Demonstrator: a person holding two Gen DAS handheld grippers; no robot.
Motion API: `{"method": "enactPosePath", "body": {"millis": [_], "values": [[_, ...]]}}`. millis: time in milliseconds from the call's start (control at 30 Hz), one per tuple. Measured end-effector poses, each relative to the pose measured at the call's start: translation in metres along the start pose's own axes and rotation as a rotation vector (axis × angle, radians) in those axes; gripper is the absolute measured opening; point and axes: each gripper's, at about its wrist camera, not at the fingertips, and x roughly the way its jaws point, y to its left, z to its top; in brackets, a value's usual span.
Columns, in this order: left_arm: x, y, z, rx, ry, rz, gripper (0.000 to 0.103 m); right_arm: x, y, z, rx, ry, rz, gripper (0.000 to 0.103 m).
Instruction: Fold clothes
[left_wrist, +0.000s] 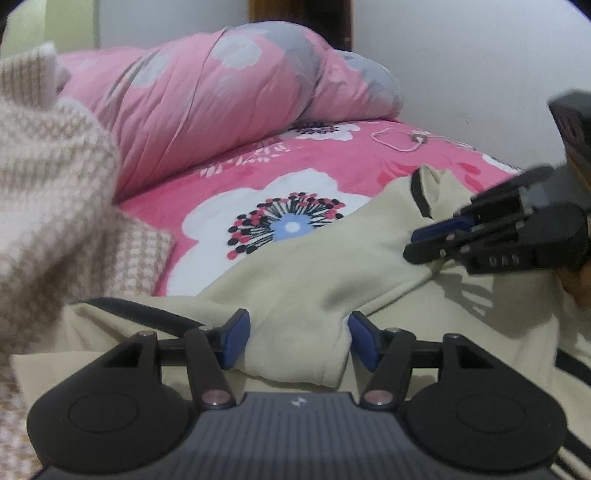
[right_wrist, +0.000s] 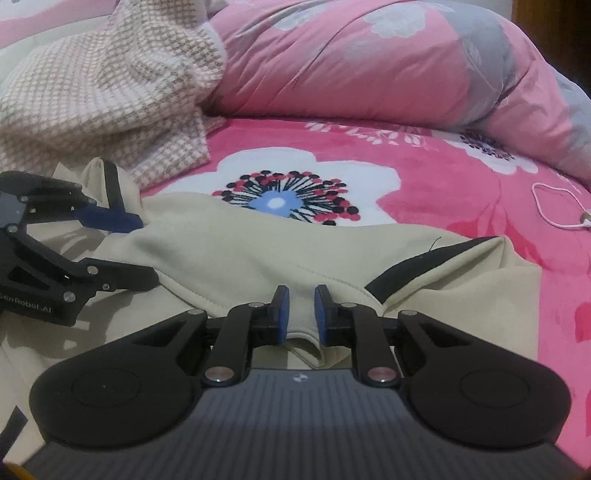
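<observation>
A cream garment with black stripes (left_wrist: 295, 266) (right_wrist: 240, 251) lies rumpled on the flowered pink bed sheet (left_wrist: 221, 192) (right_wrist: 461, 192). My left gripper (left_wrist: 300, 339) is open, and its blue pads straddle a raised fold of the cloth near the hem. In the right wrist view the left gripper (right_wrist: 142, 251) sits at the left with cloth between its spread fingers. My right gripper (right_wrist: 301, 314) has its pads close together, pinching a narrow fold of the garment's edge. From the left wrist view the right gripper (left_wrist: 424, 242) shows at the right, low over the cloth.
A beige checked knit sweater (left_wrist: 48, 184) (right_wrist: 110, 92) lies heaped to the left, touching the garment. A bunched pink and grey duvet (left_wrist: 221, 103) (right_wrist: 369, 66) fills the back of the bed. A white cable (left_wrist: 402, 142) (right_wrist: 554, 210) lies near the wall (left_wrist: 461, 55).
</observation>
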Motion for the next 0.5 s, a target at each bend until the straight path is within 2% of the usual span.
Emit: {"method": "enactPosePath", "body": {"millis": [67, 133, 233, 367, 500], "values": [[-0.009, 0.002, 0.002, 0.002, -0.026, -0.003, 0.061, -0.013, -0.003, 0.003, 0.013, -0.004, 0.014, 0.015], [-0.019, 0.004, 0.003, 0.004, -0.051, -0.006, 0.061, -0.026, -0.008, 0.008, 0.052, -0.042, 0.027, 0.015], [-0.033, 0.008, 0.005, 0.008, -0.09, -0.011, 0.061, -0.027, -0.014, 0.014, 0.089, -0.067, 0.046, 0.015], [-0.042, 0.014, 0.002, 0.01, -0.077, -0.028, 0.065, -0.001, -0.013, -0.001, 0.111, 0.019, 0.055, 0.014], [-0.051, 0.021, -0.001, 0.013, -0.063, -0.046, 0.066, -0.017, -0.014, -0.017, 0.084, -0.005, 0.068, 0.015]]}}
